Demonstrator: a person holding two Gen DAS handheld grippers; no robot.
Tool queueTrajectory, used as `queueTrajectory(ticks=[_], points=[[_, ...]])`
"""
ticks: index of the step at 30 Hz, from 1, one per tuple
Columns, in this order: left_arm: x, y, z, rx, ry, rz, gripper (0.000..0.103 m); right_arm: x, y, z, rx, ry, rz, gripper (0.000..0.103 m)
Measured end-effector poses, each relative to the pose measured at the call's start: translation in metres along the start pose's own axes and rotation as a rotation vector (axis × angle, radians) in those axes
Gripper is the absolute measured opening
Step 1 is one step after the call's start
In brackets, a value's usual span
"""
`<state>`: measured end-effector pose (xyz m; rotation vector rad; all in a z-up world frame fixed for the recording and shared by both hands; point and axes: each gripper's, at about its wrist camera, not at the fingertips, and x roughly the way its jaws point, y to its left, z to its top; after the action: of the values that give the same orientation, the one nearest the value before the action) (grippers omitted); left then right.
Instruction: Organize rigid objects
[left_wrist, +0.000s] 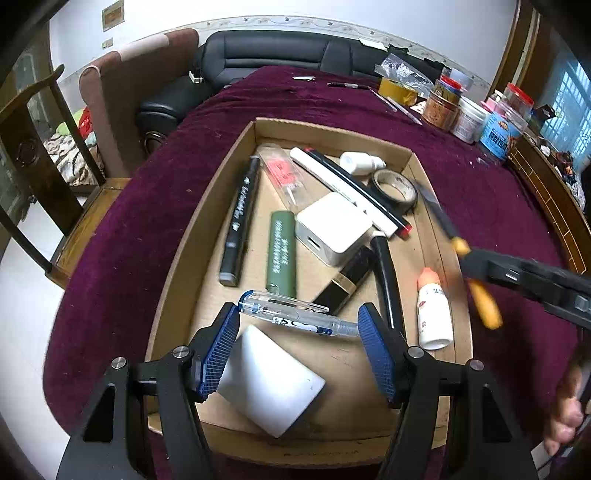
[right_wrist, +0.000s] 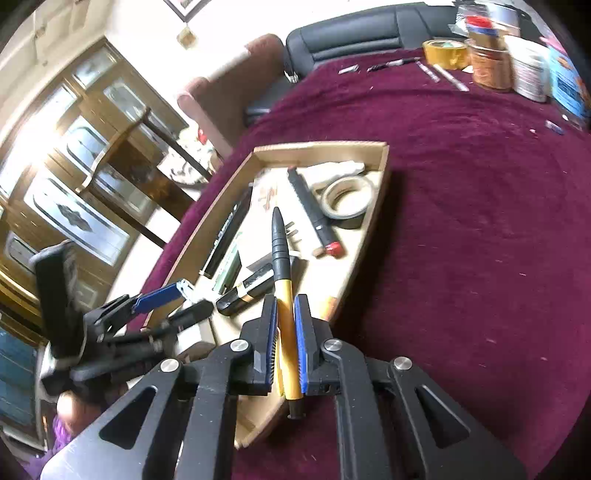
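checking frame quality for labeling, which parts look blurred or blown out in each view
Left wrist view: the right gripper and its yellow pen are motion-smeared, while the clear pen and left gripper look fairly sharp. Right wrist view: the cabinet glass glares, and the jars smear at the fisheye edge.

Left wrist view close above cardboard tray (left_wrist: 221, 177), right wrist view beside it, both sharing tray (right_wrist: 380, 184)

Matt cardboard tray (left_wrist: 207, 206), fuzzy cloth (left_wrist: 480, 192)
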<state>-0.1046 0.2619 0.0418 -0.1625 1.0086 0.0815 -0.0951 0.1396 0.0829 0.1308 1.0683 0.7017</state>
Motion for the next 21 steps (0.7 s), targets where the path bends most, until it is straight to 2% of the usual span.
queueTrajectory(ticks=[3,9,17,18,19,20,21], points=[[-0.001,-0.007,-0.005,0.02,-0.023,0.026,0.061,0.025,0.007,0.008,-0.009,0.027,-0.065,0.008],[0.003,-0.01,-0.011,0.011,-0.058,0.083,0.061,0.055,0.013,0.012,-0.018,0.079,-0.127,0.008],[0.003,-0.012,-0.011,0.022,-0.091,0.117,0.061,0.057,0.024,0.013,-0.055,0.053,-0.189,0.008],[0.002,-0.012,-0.011,0.023,-0.099,0.125,0.061,0.054,0.025,0.013,-0.056,0.041,-0.19,0.01],[0.001,-0.013,-0.012,0.027,-0.108,0.135,0.061,0.048,0.025,0.013,-0.056,0.019,-0.194,0.018],[-0.001,-0.014,-0.012,0.033,-0.119,0.146,0.061,0.042,0.026,0.013,-0.058,-0.002,-0.197,0.032],[-0.003,-0.015,-0.013,0.037,-0.126,0.156,0.061,0.037,0.026,0.014,-0.06,-0.023,-0.2,0.041]])
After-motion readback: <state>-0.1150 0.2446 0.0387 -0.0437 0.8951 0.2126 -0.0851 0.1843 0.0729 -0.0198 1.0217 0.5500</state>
